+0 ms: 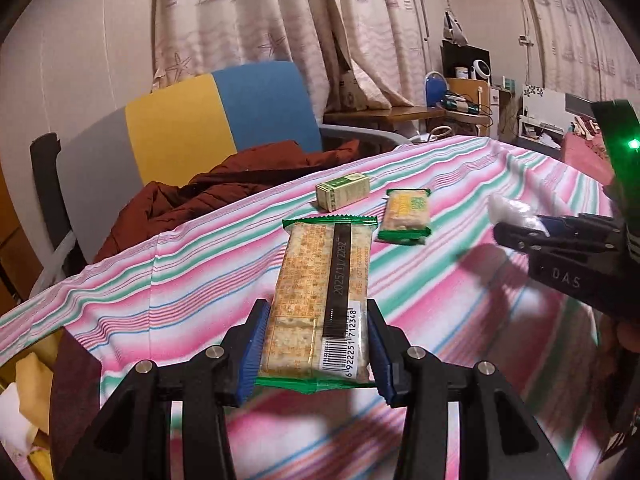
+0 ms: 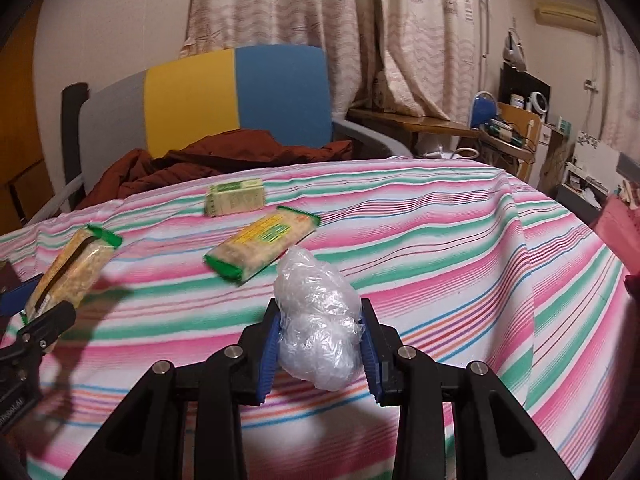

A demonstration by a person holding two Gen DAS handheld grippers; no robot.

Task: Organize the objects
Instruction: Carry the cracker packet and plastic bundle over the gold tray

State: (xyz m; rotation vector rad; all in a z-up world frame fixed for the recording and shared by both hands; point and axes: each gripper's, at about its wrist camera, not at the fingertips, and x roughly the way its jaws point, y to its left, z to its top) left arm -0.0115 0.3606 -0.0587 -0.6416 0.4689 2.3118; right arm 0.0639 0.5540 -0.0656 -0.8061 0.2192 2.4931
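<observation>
the left gripper's fingers (image 1: pixel 256 344) are clamped on a cracker packet (image 1: pixel 320 300), long axis running straight ahead, held above the striped desk (image 1: pixel 200 264) — the right gripper (image 2: pixel 320 344) squeezes a crumpled plastic bag (image 2: pixel 320 320). ahead lie a second packet (image 1: pixel 405 216) and small box (image 1: pixel 342 191), nearer the left.

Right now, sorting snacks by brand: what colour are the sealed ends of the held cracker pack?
Green, on the cracker pack; clearest from the left wrist.

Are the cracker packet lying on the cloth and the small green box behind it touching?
Apart. In the right wrist view a band of striped cloth shows between the cracker packet and the green box.
</observation>
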